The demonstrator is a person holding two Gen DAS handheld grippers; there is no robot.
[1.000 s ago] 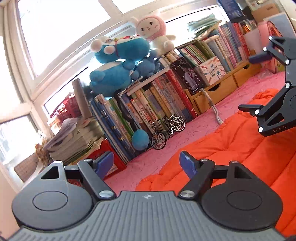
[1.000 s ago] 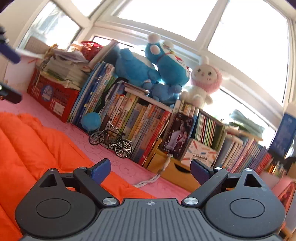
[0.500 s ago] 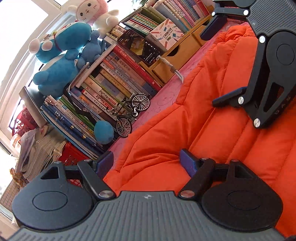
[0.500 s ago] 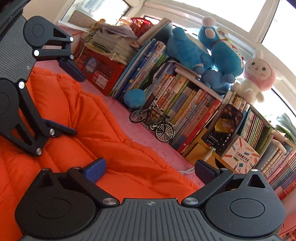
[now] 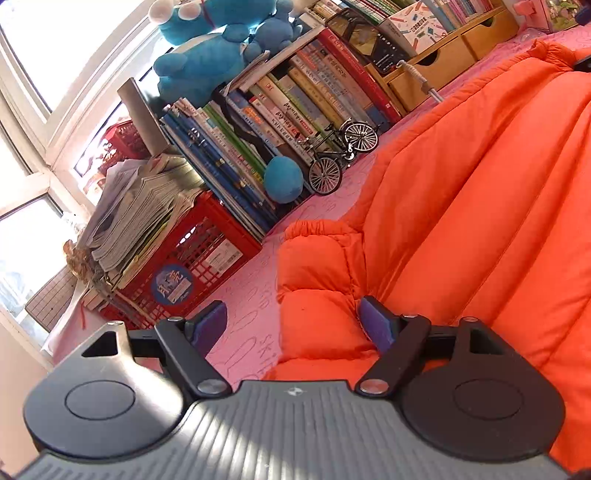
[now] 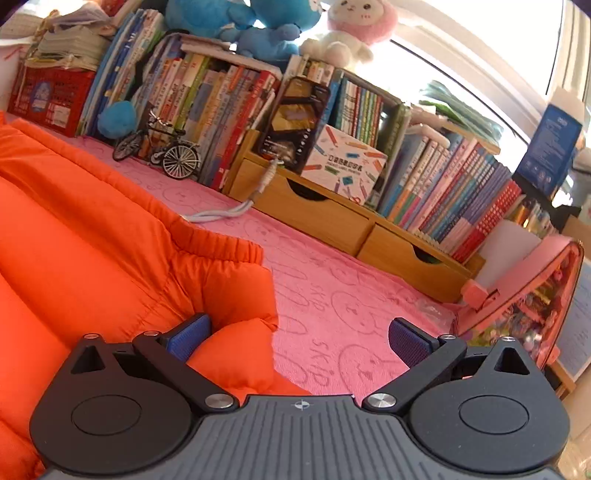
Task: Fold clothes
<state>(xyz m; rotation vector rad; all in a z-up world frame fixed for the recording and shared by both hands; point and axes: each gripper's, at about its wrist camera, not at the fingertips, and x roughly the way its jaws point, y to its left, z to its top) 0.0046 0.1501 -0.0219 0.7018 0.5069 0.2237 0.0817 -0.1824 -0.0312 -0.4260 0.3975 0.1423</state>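
**Orange padded garment spread on pink surface, both tools open at its cuffs**

The orange padded garment (image 5: 461,206) lies across the pink patterned cloth (image 6: 332,295), filling most of both views. Behind the garment runs a long row of books (image 6: 221,92), with blue plush toys (image 5: 207,62) and a pink-and-white plush (image 6: 351,33) sitting on top. Left of the books, a red crate (image 5: 195,266) carries a stack of papers. Right of them, a wooden drawer unit (image 6: 332,218) holds more books on its top. A model bicycle (image 5: 340,155) and a blue ball (image 5: 282,179) stand between garment and books. The left tool (image 5: 293,326) is spread wide around one elastic cuff; the right tool (image 6: 297,336) is likewise wide open, its left pad (image 6: 188,336) touching the other cuff.
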